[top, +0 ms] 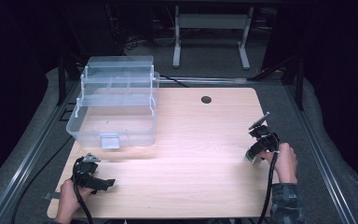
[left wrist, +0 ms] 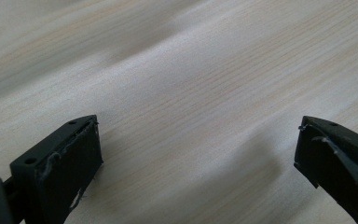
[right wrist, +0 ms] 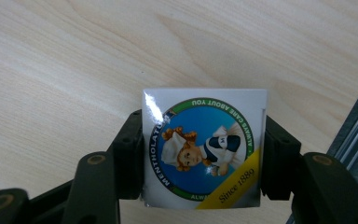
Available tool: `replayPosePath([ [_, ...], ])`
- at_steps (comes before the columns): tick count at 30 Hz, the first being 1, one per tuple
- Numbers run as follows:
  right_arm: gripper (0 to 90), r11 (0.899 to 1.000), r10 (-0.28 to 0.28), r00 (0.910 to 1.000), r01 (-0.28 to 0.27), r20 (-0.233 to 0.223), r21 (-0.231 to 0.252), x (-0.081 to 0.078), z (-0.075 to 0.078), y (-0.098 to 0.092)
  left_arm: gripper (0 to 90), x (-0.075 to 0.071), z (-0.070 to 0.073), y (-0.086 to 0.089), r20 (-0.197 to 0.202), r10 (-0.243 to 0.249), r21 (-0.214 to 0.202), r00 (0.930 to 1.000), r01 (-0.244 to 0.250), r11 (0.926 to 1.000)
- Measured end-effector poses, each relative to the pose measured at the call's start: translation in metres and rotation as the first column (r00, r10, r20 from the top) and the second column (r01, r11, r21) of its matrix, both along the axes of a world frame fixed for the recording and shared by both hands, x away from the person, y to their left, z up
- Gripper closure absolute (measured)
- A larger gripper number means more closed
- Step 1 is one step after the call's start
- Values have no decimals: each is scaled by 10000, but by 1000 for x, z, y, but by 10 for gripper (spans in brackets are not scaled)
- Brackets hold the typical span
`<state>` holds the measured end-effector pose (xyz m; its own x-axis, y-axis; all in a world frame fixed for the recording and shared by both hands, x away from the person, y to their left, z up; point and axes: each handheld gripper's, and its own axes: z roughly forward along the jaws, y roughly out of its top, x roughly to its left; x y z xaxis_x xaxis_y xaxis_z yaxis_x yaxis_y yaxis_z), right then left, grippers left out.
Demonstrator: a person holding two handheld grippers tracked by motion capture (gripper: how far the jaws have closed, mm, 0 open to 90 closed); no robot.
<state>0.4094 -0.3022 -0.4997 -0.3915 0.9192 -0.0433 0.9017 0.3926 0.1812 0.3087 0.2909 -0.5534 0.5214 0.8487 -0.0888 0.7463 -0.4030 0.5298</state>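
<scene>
Between the right gripper's (right wrist: 204,154) two black pads sits a small Mentholatum box (right wrist: 204,147); pads press on its two side faces, so it's pinched, held just above the wooden table (right wrist: 74,70) near the right edge. From the high view the same gripper (top: 257,150) hangs over the table's right side w/ the box (top: 253,156) at its tip, the person's right hand (top: 285,163) behind it; the box's printed face looks back toward the gripper cam, w/ the round logo and its lettering upside-down in the right gripper view. Box looks near square from here, so its long axis probably runs away from the cam toward the table; can't tell for sure.

Left gripper (left wrist: 198,149) has jaws spread wide, nothing between them, over bare wood; high view puts it (top: 103,183) near the front-left corner, left hand (top: 68,198) behind it.

Clear plastic organiser box (top: 114,105) stands open at the back left, trays fanned up, well apart from both grippers; likely the drop spot.

Risks, as I judge: grip is on glossy card, so the box could slip or twist if swung fast; too hard a squeeze would dent it; lower bin sits under the raised trays, so a careless approach could clip a tray; release too high and it may tumble.
</scene>
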Motion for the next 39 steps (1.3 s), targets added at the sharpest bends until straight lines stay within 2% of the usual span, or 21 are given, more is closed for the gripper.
replayPosePath([
  [1,442,9996,25,10000,-26,28,289,0,0,-2,4,0,0,0,-3,-10,-4,10000,10,10000],
  [2,421,9998,-81,9998,78,182,204,-1,0,-3,4,0,0,0,-4,-13,-16,10000,13,10000],
  [5,187,9987,-318,9992,308,241,412,-1,-1,-6,4,1,0,0,0,-13,-3,10000,13,10000],
  [6,145,9985,-335,9993,326,186,450,-2,-1,-7,4,1,0,0,11,-9,-1,10000,9,10000],
  [12,21,9928,-661,9958,593,637,1038,-5,10,-9,3,1,1,1,25,3,-15,10000,-3,10000],
  [13,16,9933,-666,9931,568,967,1006,-7,12,-8,3,1,2,2,18,-28,11,10000,28,10000],
  [15,16,9867,-536,9933,369,1023,1585,-9,18,-7,2,1,2,3,21,57,-97,10000,-57,9999],
  [18,56,9800,-276,9898,-7,1399,1988,-14,26,-2,1,1,3,6,26,117,-290,9999,-116,9995],
  [19,63,9797,-191,9877,-124,1549,2001,-16,28,1,0,1,4,7,64,216,-327,9997,-214,9992],
  [20,63,9867,-199,9828,-103,1836,1623,-18,30,5,0,0,5,8,46,231,-348,9997,-229,9991],
  [22,59,9788,44,9832,-417,1827,2007,-20,34,8,0,0,7,10,53,288,-334,9996,-286,9990],
  [23,52,9870,1,9790,-329,2040,1575,-21,36,13,0,0,8,11,86,315,-331,9995,-312,9990],
  [24,43,9761,198,9808,-610,1939,2085,-22,37,13,0,1,10,12,102,343,-298,9994,-340,9990],
  [25,35,9717,301,9802,-746,1956,2242,-23,38,16,0,1,11,12,151,377,-264,9992,-373,9990],
  [27,26,9814,323,9746,-728,2215,1775,-26,40,22,0,1,16,14,264,431,-251,9987,-425,9988],
  [28,24,9806,384,9726,-808,2291,1784,-27,41,25,0,0,18,15,346,460,-235,9983,-452,9987],
  [32,19,9736,725,9667,-1220,2456,1929,-32,44,37,1,0,26,20,533,528,-264,9972,-514,9983],
  [34,17,9633,894,9652,-1465,2460,2251,-33,43,43,1,0,30,23,621,589,-380,9963,-566,9977],
  [35,12,9633,984,9639,-1547,2474,2195,-34,42,48,1,0,32,24,658,618,-412,9959,-592,9974],
  [36,7,9531,1157,9634,-1762,2418,2459,-34,41,49,1,0,34,25,728,675,-434,9951,-644,9970],
  [39,3,9538,1365,9624,-1917,2347,2312,-35,37,60,1,0,42,30,823,759,-551,9937,-715,9959],
])
